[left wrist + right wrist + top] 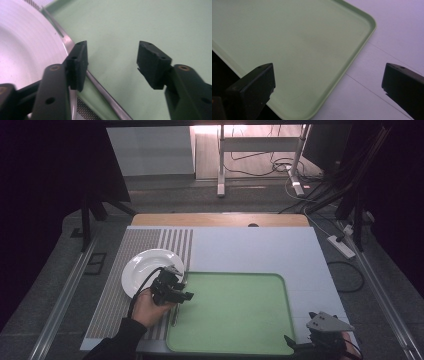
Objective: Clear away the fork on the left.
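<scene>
**Left hand-held gripper open over metal utensil at tray edge**

Left hand-held gripper [176, 287] held low at the left rim of the flat pale green plastic tray [235, 320], just beside the round white ceramic plate [142, 267]. Jaws spread well apart in the left gripper view, nothing clasped between them. Slim silver metal utensil [100, 86] lying along the tray's left rim, its long handle running diagonally past the inner face of one jaw and under it; other jaw apart from the handle, over bare green tray. Whether that first jaw touches the handle: cannot tell. Utensil's head end too blurred to name as fork, spoon or knife. In the high view, handle [175, 317] seen poking out below the gripper toward the near edge, on the tray's left border.

Plate resting on the striped grey placemat [120, 295] at the left of the pale tabletop [250, 247], its right side close to the tray's far left corner.

Right hand-held gripper [320, 342] low at the near right corner of the tray, grey three-cornered plate on top. Jaws wide open in the right gripper view, holding nothing, one over the tray's rounded corner and one over bare tabletop.
</scene>
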`<action>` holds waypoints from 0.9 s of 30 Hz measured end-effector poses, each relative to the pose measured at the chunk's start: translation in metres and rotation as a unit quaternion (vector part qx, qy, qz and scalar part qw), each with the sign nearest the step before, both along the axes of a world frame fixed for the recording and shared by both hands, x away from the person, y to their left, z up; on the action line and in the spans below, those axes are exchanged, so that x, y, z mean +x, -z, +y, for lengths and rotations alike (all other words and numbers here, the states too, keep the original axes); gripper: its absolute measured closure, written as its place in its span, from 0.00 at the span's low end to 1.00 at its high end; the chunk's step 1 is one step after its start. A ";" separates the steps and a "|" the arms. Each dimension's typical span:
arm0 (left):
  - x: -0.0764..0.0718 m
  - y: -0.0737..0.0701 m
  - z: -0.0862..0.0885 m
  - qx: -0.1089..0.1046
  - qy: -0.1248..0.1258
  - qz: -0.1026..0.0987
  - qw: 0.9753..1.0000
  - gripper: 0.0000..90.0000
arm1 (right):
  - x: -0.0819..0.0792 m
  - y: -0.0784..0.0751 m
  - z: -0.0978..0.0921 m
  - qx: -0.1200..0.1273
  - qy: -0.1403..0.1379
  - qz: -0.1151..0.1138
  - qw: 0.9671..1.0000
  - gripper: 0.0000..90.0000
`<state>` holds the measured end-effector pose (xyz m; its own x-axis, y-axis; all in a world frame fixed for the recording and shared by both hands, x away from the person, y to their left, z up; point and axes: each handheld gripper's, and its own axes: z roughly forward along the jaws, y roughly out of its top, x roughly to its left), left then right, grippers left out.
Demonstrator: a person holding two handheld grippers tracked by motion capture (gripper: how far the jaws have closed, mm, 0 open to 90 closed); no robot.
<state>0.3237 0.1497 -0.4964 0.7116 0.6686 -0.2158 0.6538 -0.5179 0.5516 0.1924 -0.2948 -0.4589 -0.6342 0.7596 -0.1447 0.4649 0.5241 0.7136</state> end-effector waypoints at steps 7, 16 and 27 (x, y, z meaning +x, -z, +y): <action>-0.003 -0.005 0.009 -0.034 -0.004 -0.006 0.999 0.25 | 0.000 0.000 0.000 0.000 0.000 0.000 1.000 0.00; -0.007 -0.006 0.016 -0.035 -0.001 -0.013 0.999 0.11 | 0.000 0.000 0.000 0.000 0.000 0.000 1.000 0.00; -0.014 -0.009 0.027 -0.056 0.003 -0.041 0.998 0.02 | 0.000 0.000 0.000 0.002 0.002 -0.002 1.000 0.00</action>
<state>0.3101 0.1767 -0.4874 0.7336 0.6394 -0.2304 0.6017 -0.4534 0.6576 0.1923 -0.2950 -0.4588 -0.6310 0.7622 -0.1446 0.4634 0.5199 0.7176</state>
